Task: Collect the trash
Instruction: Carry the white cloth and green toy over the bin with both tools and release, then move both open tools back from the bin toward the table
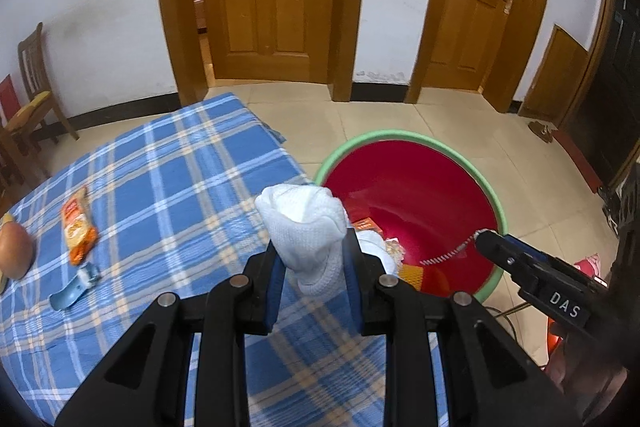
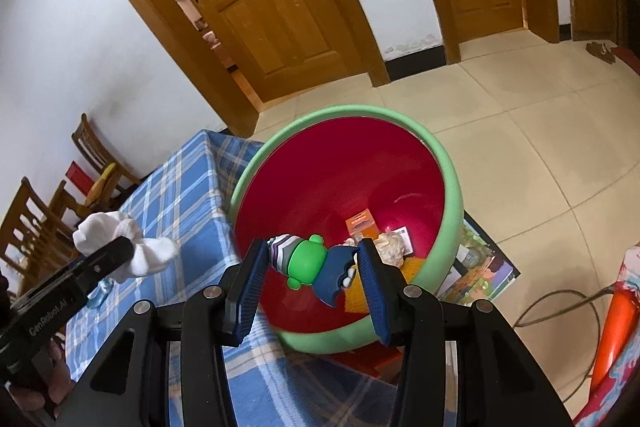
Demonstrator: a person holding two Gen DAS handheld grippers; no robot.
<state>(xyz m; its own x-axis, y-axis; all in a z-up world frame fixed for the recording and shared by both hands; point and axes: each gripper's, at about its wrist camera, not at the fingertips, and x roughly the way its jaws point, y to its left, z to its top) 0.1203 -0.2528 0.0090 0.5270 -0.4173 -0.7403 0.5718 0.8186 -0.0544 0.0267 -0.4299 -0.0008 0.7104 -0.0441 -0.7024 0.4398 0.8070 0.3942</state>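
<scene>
1. Left gripper: fingers clamped on a crumpled white knitted sock, held above the edge of the blue plaid cloth tabletop, just short of the red plastic tub with green rim, likely for dropping in.
2. Right gripper: fingers clamped on a small green-and-blue plastic toy figure, poised over the tub's open mouth.
3. Tub on floor beside tabletop, already holding scraps; orange snack wrapper left on the cloth.

Both fisheye views are evenly and softly lit indoors, with no hard shadows. Straight door frames bow strongly toward the edges, and black vignette fills the corners. A faint sheen marks the red bin's inner wall. Slight motion blur softens everything.
</scene>
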